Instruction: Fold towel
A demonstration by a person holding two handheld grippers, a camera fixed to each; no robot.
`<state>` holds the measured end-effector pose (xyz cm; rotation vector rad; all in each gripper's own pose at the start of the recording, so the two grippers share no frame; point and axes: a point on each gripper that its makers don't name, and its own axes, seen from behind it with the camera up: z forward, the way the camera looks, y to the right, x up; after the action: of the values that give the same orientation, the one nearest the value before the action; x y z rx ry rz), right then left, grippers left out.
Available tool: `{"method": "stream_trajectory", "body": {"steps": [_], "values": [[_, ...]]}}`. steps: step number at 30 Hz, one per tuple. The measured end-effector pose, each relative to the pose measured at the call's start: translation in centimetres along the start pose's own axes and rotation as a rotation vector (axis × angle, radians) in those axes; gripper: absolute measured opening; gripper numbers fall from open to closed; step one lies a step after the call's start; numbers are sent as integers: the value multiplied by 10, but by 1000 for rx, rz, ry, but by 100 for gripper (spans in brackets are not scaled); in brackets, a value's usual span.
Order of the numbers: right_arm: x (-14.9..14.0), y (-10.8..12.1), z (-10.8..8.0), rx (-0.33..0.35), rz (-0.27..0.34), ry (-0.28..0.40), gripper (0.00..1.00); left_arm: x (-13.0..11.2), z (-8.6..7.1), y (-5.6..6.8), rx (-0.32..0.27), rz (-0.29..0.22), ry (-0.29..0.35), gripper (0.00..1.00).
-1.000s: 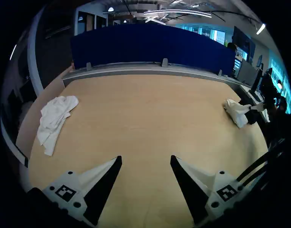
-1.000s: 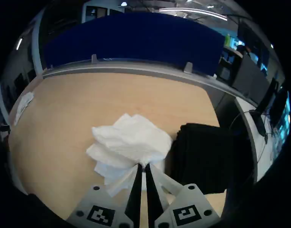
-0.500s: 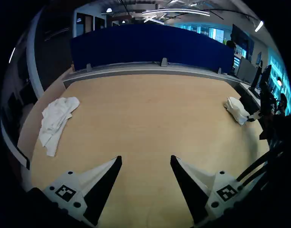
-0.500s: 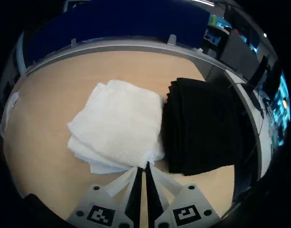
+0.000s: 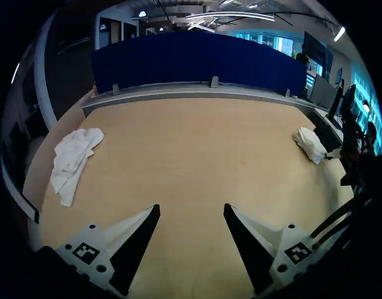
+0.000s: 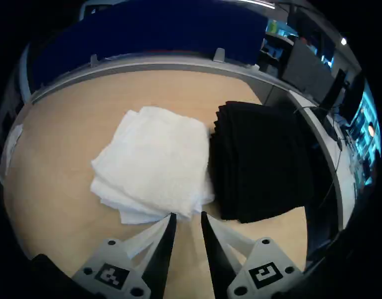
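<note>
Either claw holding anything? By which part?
Nothing held. Left claw open over the table; right claw open at the folded towel's near edge.

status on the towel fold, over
Left tool open above table. Right tool open at near edge of folded white towel, beside black stack. Crumpled towel not yet folded, path clear.

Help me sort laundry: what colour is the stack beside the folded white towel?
The stack is black, lying beside the folded white towel; clearest in the right gripper view.

one folded white towel [image 6: 151,159], one crumpled white towel [image 5: 71,159], one black stack [image 6: 263,159], one table [image 5: 191,149]
</note>
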<state>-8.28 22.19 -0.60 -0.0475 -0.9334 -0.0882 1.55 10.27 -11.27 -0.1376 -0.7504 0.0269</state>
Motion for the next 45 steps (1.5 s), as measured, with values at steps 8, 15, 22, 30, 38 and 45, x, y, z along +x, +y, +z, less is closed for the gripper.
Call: {"method": "stream_trajectory", "body": {"steps": [8, 15, 22, 30, 38, 45], "values": [[35, -21, -20, 54, 9, 130, 95, 4, 2, 1, -6, 5, 6, 95], [62, -48, -12, 105, 0, 170, 98, 4, 0, 0, -3, 12, 6, 95], [41, -65, 13, 125, -48, 114, 98, 0, -3, -7, 12, 13, 2, 95], [9, -73, 33, 143, -103, 63, 98, -4, -3, -11, 26, 13, -7, 95], [35, -77, 13, 176, -82, 134, 98, 1, 0, -10, 27, 13, -3, 95], [72, -69, -9, 187, -10, 231, 98, 3, 1, -8, 24, 5, 2, 95]]}}
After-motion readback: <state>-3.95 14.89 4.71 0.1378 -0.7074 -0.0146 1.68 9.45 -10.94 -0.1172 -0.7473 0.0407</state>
